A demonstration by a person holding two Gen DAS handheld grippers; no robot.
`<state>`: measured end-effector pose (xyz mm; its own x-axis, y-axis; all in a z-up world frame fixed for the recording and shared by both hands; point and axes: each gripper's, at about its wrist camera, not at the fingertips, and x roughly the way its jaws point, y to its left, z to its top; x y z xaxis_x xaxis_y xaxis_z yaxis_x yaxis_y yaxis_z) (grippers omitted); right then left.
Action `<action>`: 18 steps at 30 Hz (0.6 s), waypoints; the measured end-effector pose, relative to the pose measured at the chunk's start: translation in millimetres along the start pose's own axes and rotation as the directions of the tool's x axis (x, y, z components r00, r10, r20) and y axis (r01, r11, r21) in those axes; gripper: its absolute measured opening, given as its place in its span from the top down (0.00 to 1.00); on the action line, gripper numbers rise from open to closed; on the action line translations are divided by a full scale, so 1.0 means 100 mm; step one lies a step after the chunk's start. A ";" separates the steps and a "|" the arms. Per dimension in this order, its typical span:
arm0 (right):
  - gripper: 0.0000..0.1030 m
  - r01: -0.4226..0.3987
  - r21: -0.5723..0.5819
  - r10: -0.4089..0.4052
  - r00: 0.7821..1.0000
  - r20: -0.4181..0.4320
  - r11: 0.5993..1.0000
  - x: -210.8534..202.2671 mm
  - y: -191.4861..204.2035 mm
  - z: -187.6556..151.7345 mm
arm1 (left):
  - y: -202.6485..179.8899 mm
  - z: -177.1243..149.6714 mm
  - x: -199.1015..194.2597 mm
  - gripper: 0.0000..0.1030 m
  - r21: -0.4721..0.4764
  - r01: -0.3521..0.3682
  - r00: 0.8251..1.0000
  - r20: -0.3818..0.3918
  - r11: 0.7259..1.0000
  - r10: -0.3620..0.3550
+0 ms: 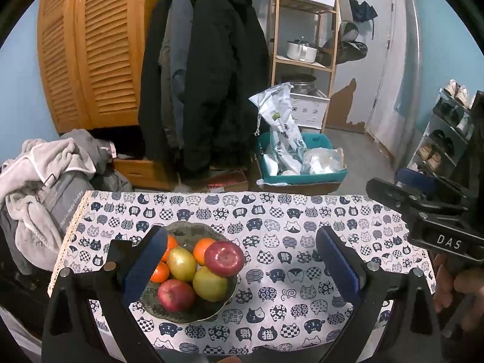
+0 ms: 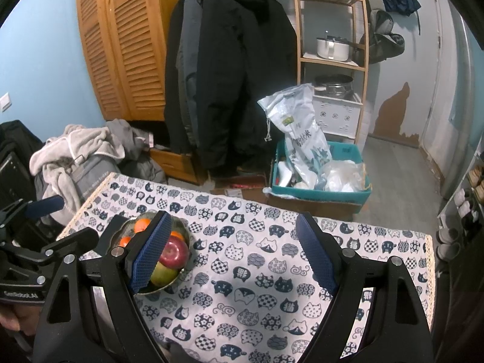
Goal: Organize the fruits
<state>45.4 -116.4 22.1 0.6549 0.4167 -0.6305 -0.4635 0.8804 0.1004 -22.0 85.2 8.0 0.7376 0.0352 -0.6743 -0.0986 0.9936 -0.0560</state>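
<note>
A patterned bowl (image 1: 184,317) on the cat-print tablecloth (image 1: 287,272) holds red apples (image 1: 224,257), yellow-green apples (image 1: 210,284) and oranges (image 1: 201,249). My left gripper (image 1: 242,266) is open and empty above the cloth, its left finger in front of the bowl. The right gripper's body (image 1: 438,211) shows at the right. In the right wrist view the bowl (image 2: 181,230) lies left, partly hidden behind the left finger, with a red apple (image 2: 174,252) on top. My right gripper (image 2: 233,254) is open and empty over the cloth.
Beyond the table's far edge hang dark coats (image 1: 205,75), with a wooden wardrobe (image 1: 90,54), a shelf with pots (image 1: 302,51) and a teal box of bags (image 1: 302,163). A pile of clothes (image 1: 39,187) lies left. A shoe rack (image 1: 447,127) stands right.
</note>
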 end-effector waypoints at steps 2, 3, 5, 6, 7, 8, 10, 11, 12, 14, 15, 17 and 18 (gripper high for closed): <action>0.19 0.000 -0.001 0.000 1.000 -0.002 1.000 0.00 0.00 0.00 | 0.00 0.00 0.01 0.03 0.001 -0.001 1.000 -0.003 1.000 0.001; 0.19 0.001 -0.003 -0.001 1.000 -0.003 1.000 0.01 0.01 0.00 | 0.00 -0.01 0.01 0.03 0.002 -0.006 1.000 -0.003 1.000 0.006; 0.19 0.001 -0.002 -0.001 1.000 -0.001 1.000 0.01 0.01 0.00 | 0.00 -0.01 0.02 0.03 0.004 -0.006 1.000 -0.006 1.000 0.006; 0.19 0.001 -0.003 -0.001 1.000 -0.002 1.000 0.01 0.01 0.00 | -0.01 -0.02 0.02 0.03 0.003 -0.005 1.000 -0.008 1.000 0.005; 0.19 0.001 -0.003 -0.001 1.000 -0.002 1.000 0.00 0.00 0.00 | -0.01 -0.02 0.02 0.03 0.003 -0.005 1.000 -0.010 1.000 0.005; 0.19 0.001 -0.001 -0.001 1.000 -0.001 1.000 0.01 0.01 0.00 | -0.01 -0.02 0.02 0.03 0.001 -0.004 1.000 -0.013 1.000 0.004; 0.19 0.000 -0.001 0.000 1.000 -0.001 1.000 0.01 0.01 0.00 | -0.01 -0.01 0.02 0.03 0.000 -0.003 1.000 -0.016 1.000 0.003; 0.19 0.000 -0.002 0.000 1.000 -0.001 1.000 0.01 0.01 0.00 | -0.01 -0.01 0.02 0.02 0.000 -0.004 1.000 -0.017 1.000 0.004; 0.19 0.000 -0.002 0.000 1.000 -0.002 1.000 0.01 0.01 0.00 | -0.02 -0.01 0.02 0.01 0.000 -0.004 1.000 -0.017 1.000 0.004; 0.19 0.000 -0.002 0.000 1.000 -0.001 1.000 0.00 0.01 0.00 | -0.01 -0.01 0.02 0.01 0.002 -0.005 1.000 -0.015 1.000 0.006; 0.19 0.000 -0.003 0.000 1.000 -0.001 1.000 0.00 0.00 0.00 | -0.02 -0.01 0.02 0.01 0.003 -0.006 1.000 -0.014 1.000 0.006; 0.19 0.000 -0.001 0.000 1.000 -0.001 1.000 0.00 0.01 0.00 | -0.02 -0.01 0.02 0.01 0.004 -0.001 1.000 -0.012 1.000 0.001; 0.19 -0.001 -0.002 0.001 1.000 -0.002 1.000 0.00 0.01 0.00 | -0.02 -0.01 0.02 0.01 0.007 0.000 1.000 -0.011 1.000 0.000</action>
<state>45.2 -115.7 21.8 0.6535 0.4168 -0.6318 -0.4649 0.8797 0.0994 -21.2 82.7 5.9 0.7301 0.0340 -0.6824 -0.0941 0.9943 -0.0511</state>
